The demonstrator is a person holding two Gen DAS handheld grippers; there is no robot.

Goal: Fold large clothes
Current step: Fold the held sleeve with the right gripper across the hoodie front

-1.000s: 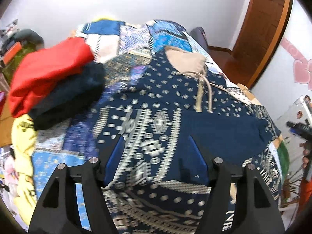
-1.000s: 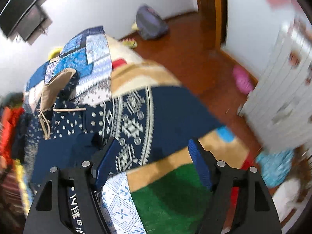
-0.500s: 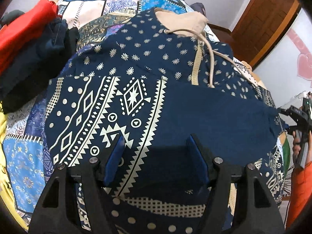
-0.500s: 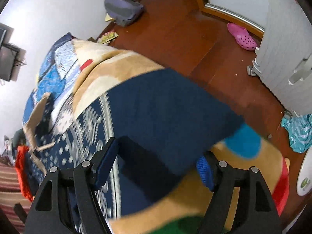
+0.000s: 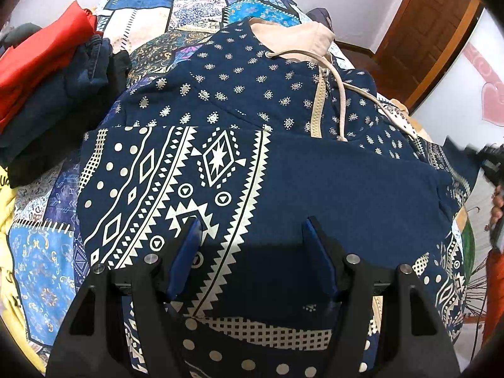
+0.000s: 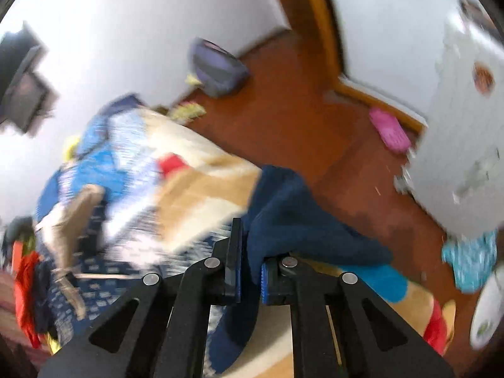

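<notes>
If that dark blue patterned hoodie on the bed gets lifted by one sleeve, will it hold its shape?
Probably not. The hoodie lies flat and soft, and its plain blue sleeve already droops in folds where the right gripper pinches it. Its drawstrings would likely dangle.

A pink slipper (image 6: 391,131) and purple bag (image 6: 217,67) lie on the wooden floor (image 6: 293,119).

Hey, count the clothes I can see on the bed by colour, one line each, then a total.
Navy patterned hoodie: 1
Red garment: 1
Dark blue garment: 1
Yellow garment: 1
Total: 4
</notes>
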